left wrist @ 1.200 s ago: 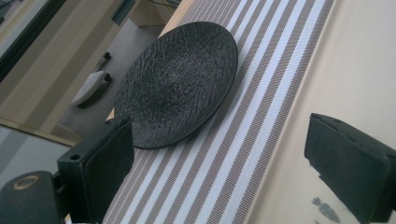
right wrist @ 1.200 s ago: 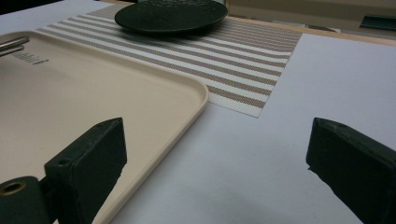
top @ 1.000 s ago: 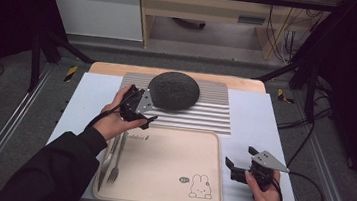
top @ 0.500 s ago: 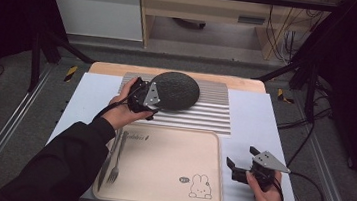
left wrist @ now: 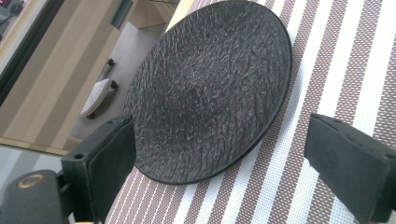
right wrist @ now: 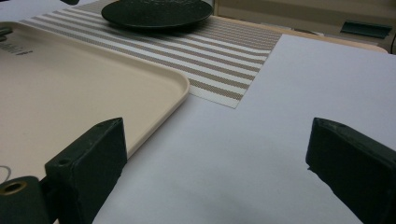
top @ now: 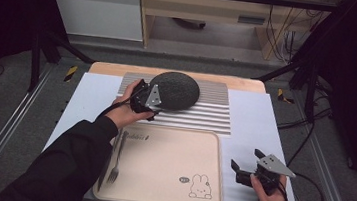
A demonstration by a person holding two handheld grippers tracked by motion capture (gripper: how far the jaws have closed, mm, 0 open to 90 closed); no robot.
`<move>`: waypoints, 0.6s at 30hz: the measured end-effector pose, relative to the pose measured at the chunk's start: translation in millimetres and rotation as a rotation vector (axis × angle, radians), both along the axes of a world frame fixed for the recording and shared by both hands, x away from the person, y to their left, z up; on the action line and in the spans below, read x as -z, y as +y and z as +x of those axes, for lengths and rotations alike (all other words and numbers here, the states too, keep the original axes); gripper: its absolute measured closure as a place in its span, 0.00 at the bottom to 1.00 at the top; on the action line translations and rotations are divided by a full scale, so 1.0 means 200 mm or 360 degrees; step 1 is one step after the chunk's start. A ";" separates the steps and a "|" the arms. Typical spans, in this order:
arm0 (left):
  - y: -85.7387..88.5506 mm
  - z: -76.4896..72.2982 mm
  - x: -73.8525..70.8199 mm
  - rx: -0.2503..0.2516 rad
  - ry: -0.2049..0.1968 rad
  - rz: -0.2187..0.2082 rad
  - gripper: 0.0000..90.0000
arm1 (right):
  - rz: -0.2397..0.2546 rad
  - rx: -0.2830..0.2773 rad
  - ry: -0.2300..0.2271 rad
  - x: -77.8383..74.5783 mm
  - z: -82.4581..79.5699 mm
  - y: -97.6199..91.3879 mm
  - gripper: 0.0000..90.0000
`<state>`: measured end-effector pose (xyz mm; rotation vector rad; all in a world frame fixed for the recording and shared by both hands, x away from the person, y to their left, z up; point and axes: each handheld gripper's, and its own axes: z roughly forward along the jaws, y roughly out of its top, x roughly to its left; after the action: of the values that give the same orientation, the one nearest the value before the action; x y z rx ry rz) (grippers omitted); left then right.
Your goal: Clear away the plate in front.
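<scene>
A dark textured round plate (top: 175, 91) (left wrist: 210, 88) (right wrist: 156, 12) lies on a striped placemat (top: 205, 114) (left wrist: 299, 154) (right wrist: 224, 51) at the back of the table. My left gripper (top: 150, 99) (left wrist: 224, 172) is at the plate's near-left rim, open, its jaws standing either side of the rim without touching it. A beige tray (top: 170, 160) (right wrist: 56, 88) with a rabbit print lies in front, a fork (top: 116, 160) on its left side. My right gripper (top: 244, 169) (right wrist: 215, 172) rests open on the white table sheet right of the tray, holding nothing.
A white sheet (top: 264, 129) (right wrist: 299, 93) covers the tabletop, with bare room to the right of the placemat. A wooden edge (top: 114, 68) runs along the back. Black frame legs and cables stand on the floor beyond.
My left gripper has moved from above the tray's left corner back and right to the plate's rim. The right gripper has stayed put.
</scene>
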<state>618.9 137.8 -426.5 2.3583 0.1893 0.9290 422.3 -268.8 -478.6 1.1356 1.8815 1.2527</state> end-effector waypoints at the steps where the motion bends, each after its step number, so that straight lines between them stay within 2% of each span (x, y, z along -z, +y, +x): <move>1: 0.00 0.00 0.00 0.0003 0.0005 -0.0001 0.10 | 0.0005 0.0003 0.0003 0.00 0.00 0.00 0.06; 6: -0.01 -0.01 0.02 0.0027 0.0012 0.0034 0.10 | 0.0000 0.0005 0.0010 0.01 0.01 0.00 0.06; 8: -0.01 -0.01 0.02 0.0044 -0.0018 0.0062 0.12 | 0.0000 0.0005 0.0012 0.01 0.01 0.00 0.06; 12: -0.02 -0.02 0.03 0.0074 -0.0033 0.0130 0.16 | 0.0000 0.0011 0.0013 0.01 0.01 0.00 0.06; 16: -0.03 -0.04 0.01 0.0091 -0.0030 0.0102 0.17 | -0.0004 0.0007 0.0019 0.01 0.01 0.00 0.06; 17: -0.03 -0.04 0.00 0.0092 -0.0029 0.0104 0.17 | -0.0008 0.0004 0.0021 0.01 0.01 0.00 0.06; 18: -0.04 -0.04 -0.01 0.0105 -0.0041 0.0136 0.17 | -0.0009 0.0002 0.0024 0.01 0.02 0.01 0.06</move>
<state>611.5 129.3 -425.2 2.4137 0.0624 0.9528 425.5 -267.8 -481.6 1.1461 1.8942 1.2404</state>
